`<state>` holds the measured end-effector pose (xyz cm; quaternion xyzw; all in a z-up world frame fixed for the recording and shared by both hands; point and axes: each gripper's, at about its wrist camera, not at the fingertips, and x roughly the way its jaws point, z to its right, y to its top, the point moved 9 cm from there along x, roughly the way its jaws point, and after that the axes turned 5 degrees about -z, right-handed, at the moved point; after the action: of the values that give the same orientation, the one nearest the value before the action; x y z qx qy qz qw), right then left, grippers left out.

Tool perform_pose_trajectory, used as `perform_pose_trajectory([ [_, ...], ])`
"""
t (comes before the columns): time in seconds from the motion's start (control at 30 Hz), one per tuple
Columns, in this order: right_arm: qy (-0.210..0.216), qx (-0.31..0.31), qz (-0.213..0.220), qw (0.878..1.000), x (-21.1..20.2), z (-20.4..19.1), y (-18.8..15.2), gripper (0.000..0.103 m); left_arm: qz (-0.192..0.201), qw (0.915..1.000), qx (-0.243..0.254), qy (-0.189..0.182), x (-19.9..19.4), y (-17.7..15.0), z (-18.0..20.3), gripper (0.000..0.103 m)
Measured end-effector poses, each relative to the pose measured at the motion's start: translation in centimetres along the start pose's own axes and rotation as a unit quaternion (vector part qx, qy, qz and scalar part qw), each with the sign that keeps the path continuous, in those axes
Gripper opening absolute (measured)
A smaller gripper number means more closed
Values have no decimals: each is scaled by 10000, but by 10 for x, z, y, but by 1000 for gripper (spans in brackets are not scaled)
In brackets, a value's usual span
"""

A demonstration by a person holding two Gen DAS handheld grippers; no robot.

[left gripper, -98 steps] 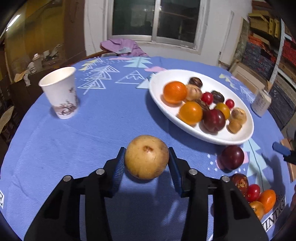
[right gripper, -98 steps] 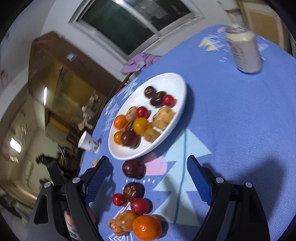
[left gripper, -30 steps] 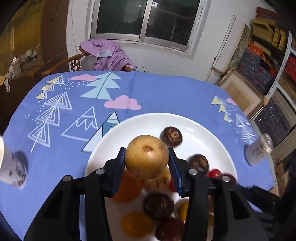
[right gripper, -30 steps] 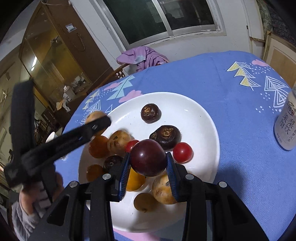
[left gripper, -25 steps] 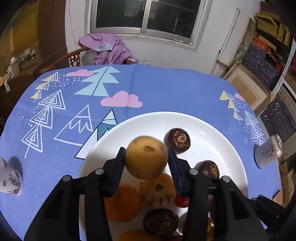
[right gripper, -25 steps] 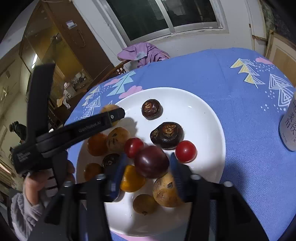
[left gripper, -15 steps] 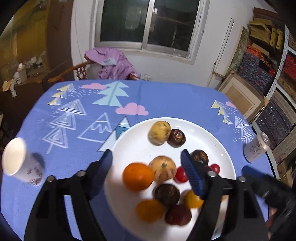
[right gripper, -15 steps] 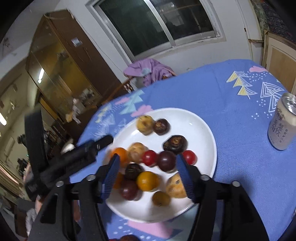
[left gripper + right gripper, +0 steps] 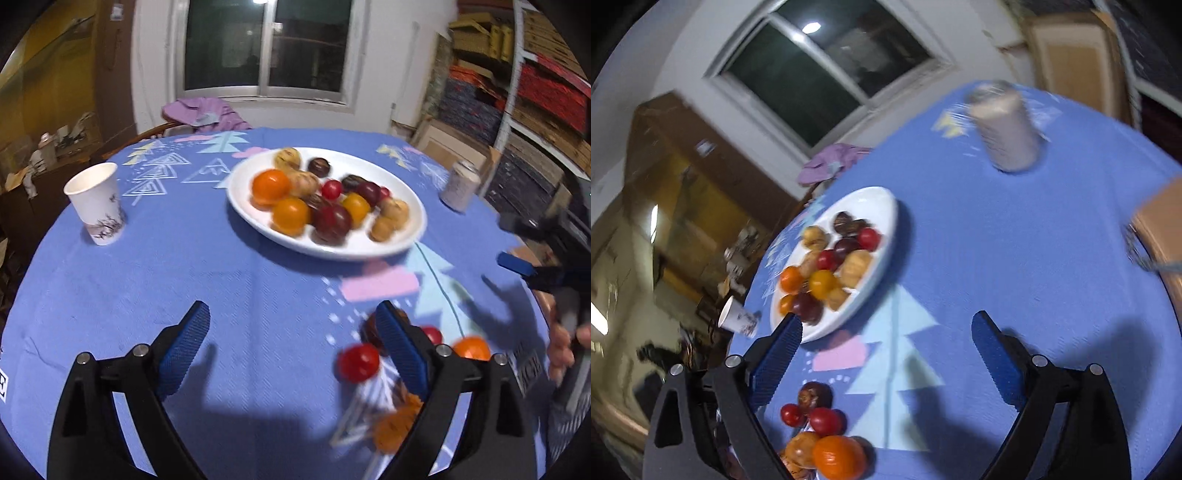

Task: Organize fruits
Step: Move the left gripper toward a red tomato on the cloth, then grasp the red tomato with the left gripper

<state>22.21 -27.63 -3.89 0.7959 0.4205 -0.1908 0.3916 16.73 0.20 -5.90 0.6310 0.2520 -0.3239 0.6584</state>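
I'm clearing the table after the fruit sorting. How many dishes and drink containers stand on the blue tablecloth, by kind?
White plate: 1
Paper cup: 1
Drink can: 1
Total: 3
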Motion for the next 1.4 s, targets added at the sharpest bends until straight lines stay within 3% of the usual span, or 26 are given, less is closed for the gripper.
perform_pose_trajectory([
  [0.17, 142, 450, -40, 9989, 2, 17, 4, 94, -60, 9986, 524, -17, 5, -16, 20, 89],
  [0.47, 256, 343, -209, 9989, 7, 4, -5, 94, -447, 9958, 766, 234, 27, -30, 21, 89],
  [0.57, 246, 369, -207, 9988, 7, 5, -5, 94, -498, 9958, 760, 126, 31, -30, 21, 89],
  [0.73, 235, 378, -207, 9988, 6, 6, -5, 94, -612, 9950, 761, -204, 36, -31, 26, 68],
  [0.9, 227, 354, -252, 9988, 8, 5, -6, 94, -656, 9931, 892, -396, 39, -31, 37, 55],
  [1.1, 212, 277, -300, 9989, 11, 2, -9, 94, -704, 9918, 897, -583, 41, -32, 43, 47],
  [1.2, 206, 225, -354, 9989, 12, 0, -11, 94, -724, 9903, 966, -687, 41, -34, 49, 36],
  [1.4, 207, 106, -429, 9988, 15, -5, -15, 94, -659, 9916, 980, -534, 38, -34, 47, 31],
])
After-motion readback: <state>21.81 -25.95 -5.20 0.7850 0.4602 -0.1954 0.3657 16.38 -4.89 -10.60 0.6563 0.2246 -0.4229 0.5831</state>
